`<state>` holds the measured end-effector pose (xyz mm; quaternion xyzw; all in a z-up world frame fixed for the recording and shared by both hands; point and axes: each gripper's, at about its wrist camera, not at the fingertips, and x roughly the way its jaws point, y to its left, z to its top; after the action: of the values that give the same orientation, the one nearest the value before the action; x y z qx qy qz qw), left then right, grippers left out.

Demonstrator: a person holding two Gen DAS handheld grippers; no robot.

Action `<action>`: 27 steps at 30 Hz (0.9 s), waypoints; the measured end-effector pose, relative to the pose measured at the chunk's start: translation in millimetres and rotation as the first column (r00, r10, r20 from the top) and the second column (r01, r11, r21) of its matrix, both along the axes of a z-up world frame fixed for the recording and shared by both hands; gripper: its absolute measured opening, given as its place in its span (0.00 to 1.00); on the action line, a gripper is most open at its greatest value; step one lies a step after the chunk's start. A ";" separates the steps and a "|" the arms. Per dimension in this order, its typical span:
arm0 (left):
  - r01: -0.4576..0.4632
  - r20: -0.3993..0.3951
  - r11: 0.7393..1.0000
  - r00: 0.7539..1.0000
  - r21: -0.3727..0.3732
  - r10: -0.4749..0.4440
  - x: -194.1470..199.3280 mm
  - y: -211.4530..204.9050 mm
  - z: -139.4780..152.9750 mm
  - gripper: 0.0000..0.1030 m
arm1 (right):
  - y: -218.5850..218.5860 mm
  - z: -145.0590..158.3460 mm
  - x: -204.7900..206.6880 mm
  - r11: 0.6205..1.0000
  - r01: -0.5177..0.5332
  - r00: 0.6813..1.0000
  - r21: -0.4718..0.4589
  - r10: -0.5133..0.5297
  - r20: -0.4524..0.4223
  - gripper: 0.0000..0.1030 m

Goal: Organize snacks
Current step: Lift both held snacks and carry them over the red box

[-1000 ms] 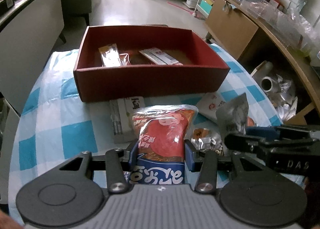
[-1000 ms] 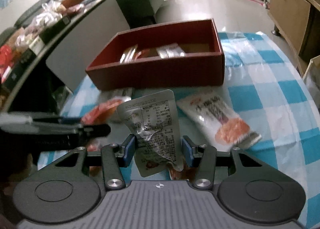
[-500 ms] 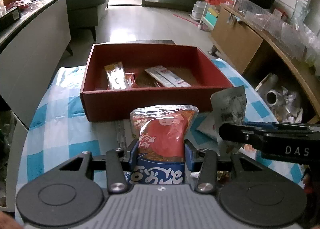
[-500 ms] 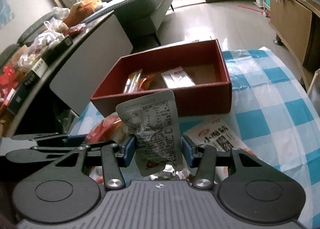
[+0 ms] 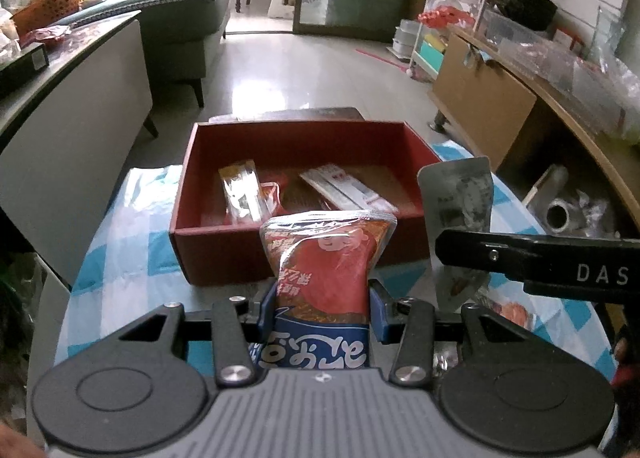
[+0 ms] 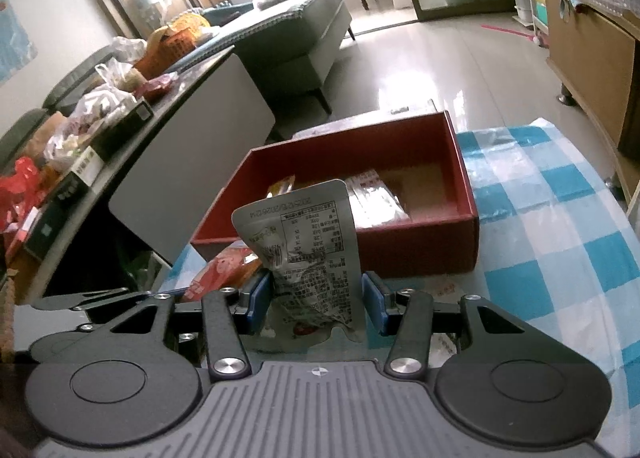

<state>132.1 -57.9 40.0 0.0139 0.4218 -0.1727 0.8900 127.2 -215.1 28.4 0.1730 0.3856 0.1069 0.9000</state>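
left wrist view first: the left gripper (image 5: 322, 308) has its blue pads pinched on a red and blue plastic snack bag with a cartoon face (image 5: 326, 264), held upright just short of the open red cardboard box (image 5: 224, 250), the landmark here. inside that box lie a clear-wrapped yellowish snack stick pack (image 5: 242, 194) toward its left side and a white and pink flat packet (image 5: 346, 192) nearer the middle. off to the right of the box's near corner, the right gripper (image 5: 460, 254) reaches across in black, with a silver foil pouch (image 5: 456, 194) standing up from it. over to the right wrist view: the right gripper (image 6: 316, 300) is clamped on that silver foil pouch (image 6: 308, 234), printed side toward the lens, raised in front of the box's (image 6: 420, 250) near wall. the box sits on a blue and white checked tablecloth (image 6: 552, 226). left of the pouch, below the box's near left corner, the red bag (image 6: 224, 268) shows with the left gripper's black arm (image 6: 88, 296) beneath it.
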 end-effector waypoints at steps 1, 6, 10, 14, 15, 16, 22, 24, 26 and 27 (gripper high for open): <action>-0.005 0.006 1.000 1.000 -0.001 0.005 1.4 -0.2 1.2 0.39 | -0.5 1.2 1.6 1.000 0.001 1.000 0.002 -0.001 0.004 0.55; -0.018 0.032 1.000 0.999 0.006 0.017 8.4 -5.0 5.3 0.39 | -3.5 4.9 8.7 1.000 0.012 1.000 0.015 -0.012 0.020 0.56; -0.016 0.051 1.000 0.999 0.016 0.015 13.5 -10.4 6.4 0.39 | -4.0 7.6 12.8 1.000 0.010 0.999 0.021 -0.011 0.031 0.56; -0.031 0.067 0.999 0.997 0.023 0.029 20.4 -12.1 8.4 0.39 | -4.7 9.8 18.9 1.000 0.008 0.999 0.023 -0.009 0.040 0.56; -0.035 0.069 0.999 0.997 0.022 0.033 22.6 -12.1 9.1 0.39 | -5.2 10.1 20.3 1.000 0.008 0.999 0.023 -0.009 0.042 0.56; -0.039 0.071 0.999 0.997 0.022 0.037 25.5 -12.3 9.8 0.39 | -5.4 10.4 21.9 1.000 0.008 0.999 0.023 -0.009 0.044 0.56; -0.058 0.088 0.998 0.995 0.023 0.056 40.5 -13.4 12.1 0.39 | -6.0 13.1 33.7 0.999 0.011 0.998 0.031 -0.012 0.057 0.56; -0.059 0.094 0.998 0.994 0.028 0.056 44.4 -14.5 11.9 0.39 | -6.0 13.8 37.4 0.999 0.010 0.998 0.032 -0.011 0.062 0.56; -0.060 0.100 0.998 0.993 0.035 0.056 47.8 -16.4 11.2 0.39 | -6.2 14.1 41.4 0.999 0.008 0.998 0.031 -0.010 0.064 0.56; -0.061 0.101 0.997 0.993 0.036 0.057 50.1 -17.3 11.1 0.39 | -6.6 13.9 43.3 0.999 0.010 0.998 0.033 -0.012 0.065 0.56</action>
<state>182.3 -75.2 51.1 0.0277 0.3802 -0.1370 0.9143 170.5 -221.7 42.4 0.1860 0.3535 0.1140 0.9096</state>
